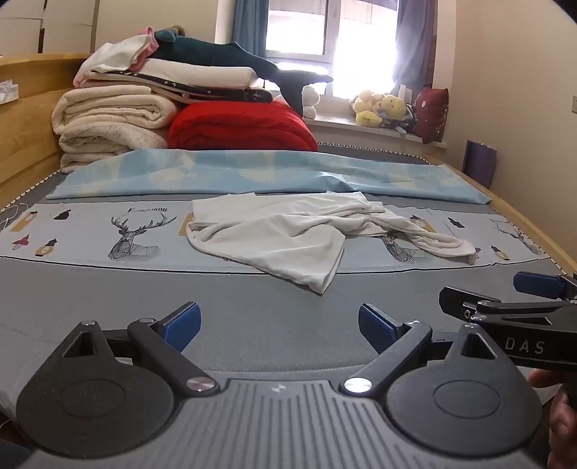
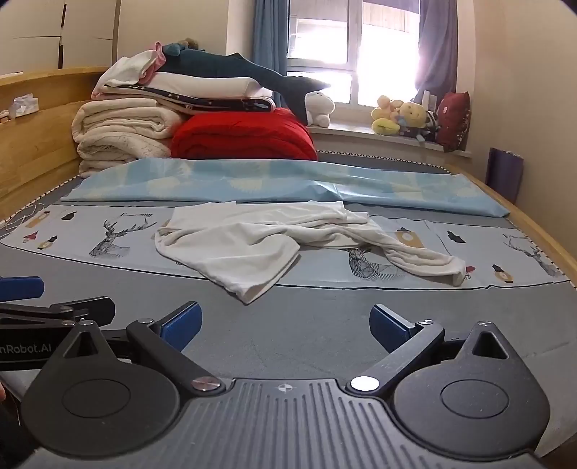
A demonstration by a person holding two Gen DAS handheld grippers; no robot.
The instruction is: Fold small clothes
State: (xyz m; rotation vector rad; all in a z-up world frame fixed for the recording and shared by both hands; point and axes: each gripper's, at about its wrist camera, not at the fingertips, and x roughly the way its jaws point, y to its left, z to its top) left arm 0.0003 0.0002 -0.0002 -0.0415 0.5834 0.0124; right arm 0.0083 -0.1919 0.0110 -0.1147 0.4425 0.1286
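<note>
Bright window behind blue curtains — wooden headboard left.

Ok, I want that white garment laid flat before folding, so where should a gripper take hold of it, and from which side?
Probably the loose sleeve end of the white garment near the bed's right edge: it trails clear of the crumpled body and lies flat on the printed sheet. The right gripper, open and empty, could come in low from the near side and pull it outward.
</note>
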